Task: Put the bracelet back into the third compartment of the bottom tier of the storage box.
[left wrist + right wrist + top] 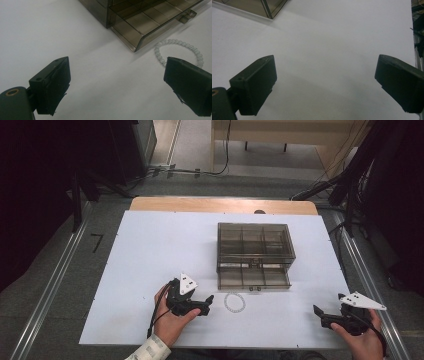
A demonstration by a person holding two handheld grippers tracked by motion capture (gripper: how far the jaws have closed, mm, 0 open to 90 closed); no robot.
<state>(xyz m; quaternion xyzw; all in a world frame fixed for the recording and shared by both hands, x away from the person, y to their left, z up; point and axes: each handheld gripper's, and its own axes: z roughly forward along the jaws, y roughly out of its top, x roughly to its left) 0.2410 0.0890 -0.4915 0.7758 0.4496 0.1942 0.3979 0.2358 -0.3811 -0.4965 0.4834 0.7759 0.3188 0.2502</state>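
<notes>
My left gripper (207,304) sits low over the white table (150,250), its jaws spread wide with nothing between them. In the left gripper view the bead bracelet (175,51) lies flat on the table just ahead, and one jaw covers part of its near edge — I can't tell whether the pad touches it. From the high view the bracelet (234,302) rests just to the right of that gripper's tip, near the front of the smoky clear organiser box (254,255), whose lower drawer (150,18) is pulled out, its compartments bare as far as I can see. The bracelet lies apart from the drawer's front edge, close beside it

My right gripper (320,315) hangs well off to the right near the table's front corner — jaws wide apart there too, gripping nothing, with only a corner of the box (262,7) ahead of it
</notes>
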